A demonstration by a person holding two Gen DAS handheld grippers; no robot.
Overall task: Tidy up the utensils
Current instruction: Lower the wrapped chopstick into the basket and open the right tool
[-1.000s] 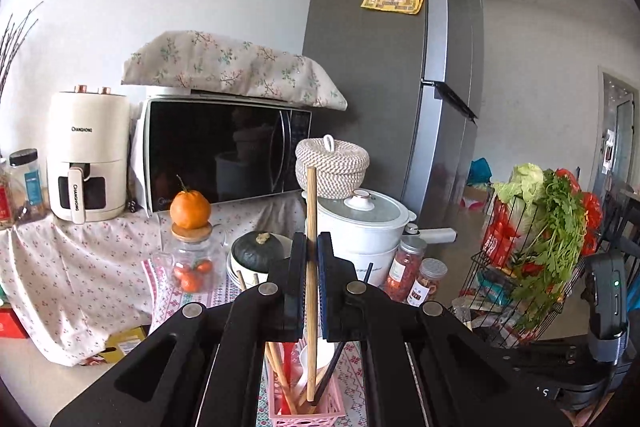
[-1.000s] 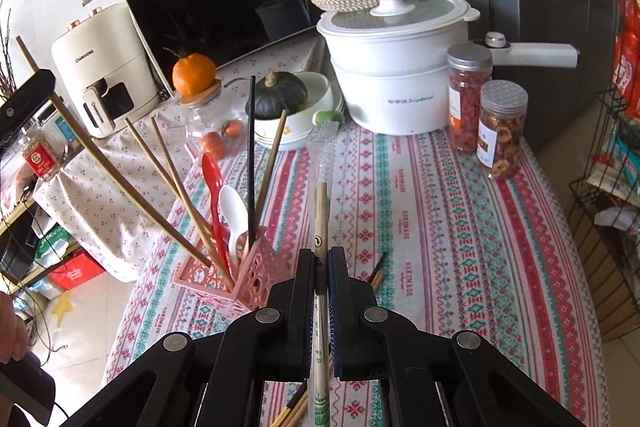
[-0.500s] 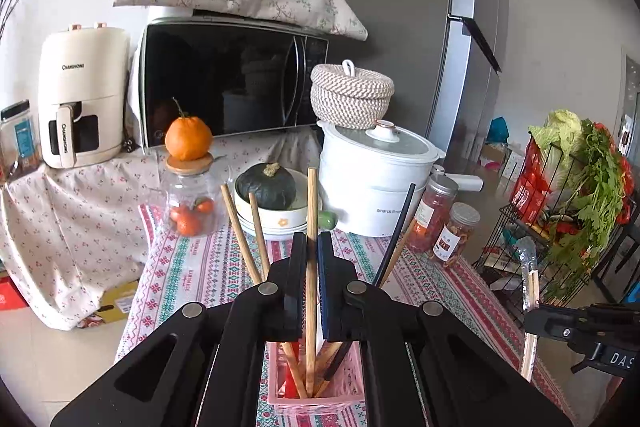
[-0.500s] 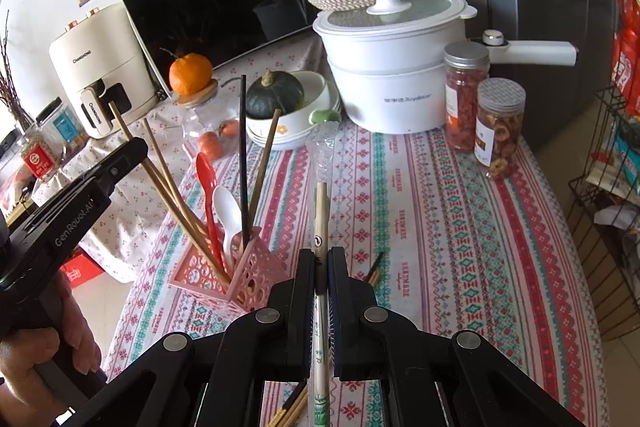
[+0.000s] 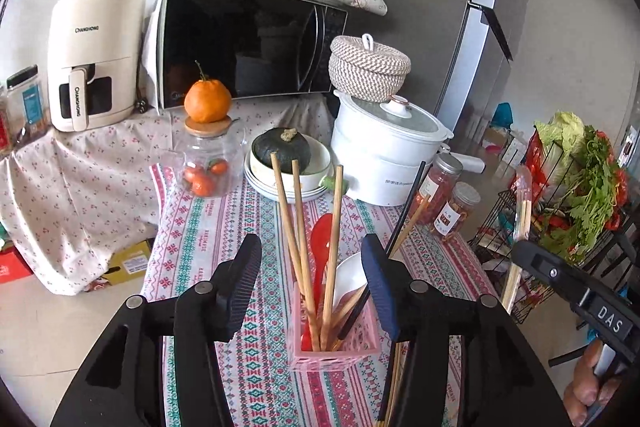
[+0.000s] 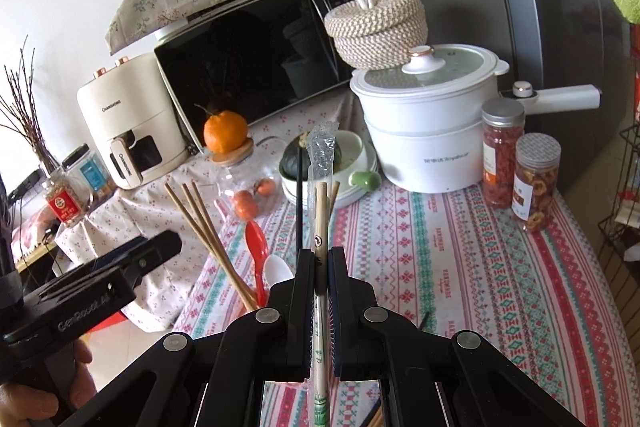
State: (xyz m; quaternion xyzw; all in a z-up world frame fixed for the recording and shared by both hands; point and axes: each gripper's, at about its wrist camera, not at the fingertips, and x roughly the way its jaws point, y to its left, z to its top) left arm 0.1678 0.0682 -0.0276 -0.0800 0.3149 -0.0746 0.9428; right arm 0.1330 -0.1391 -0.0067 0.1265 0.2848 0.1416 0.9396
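Our left gripper (image 5: 310, 281) hangs released, pink basket (image 5: 334, 347) of chopsticks (image 5: 298, 227) right below its jaws. Our right gripper (image 6: 318, 281) pinches wrapped chopsticks (image 6: 320, 211), with the white pot (image 6: 428, 131) and jars (image 6: 502, 151) ahead.

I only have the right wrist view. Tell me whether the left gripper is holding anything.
Observer: No. In the left wrist view the left gripper is open, with nothing between its fingers.
Operator: My right gripper is clamped on the wrapped chopsticks and blocks the holder. Describe it.
Observer: It is a pink basket on the tablecloth, just beyond the left gripper, with chopsticks, a red spoon and a white spoon in it.
Operator: Report anything lying beside it.
Observer: Loose chopsticks lie flat at the basket's right side.
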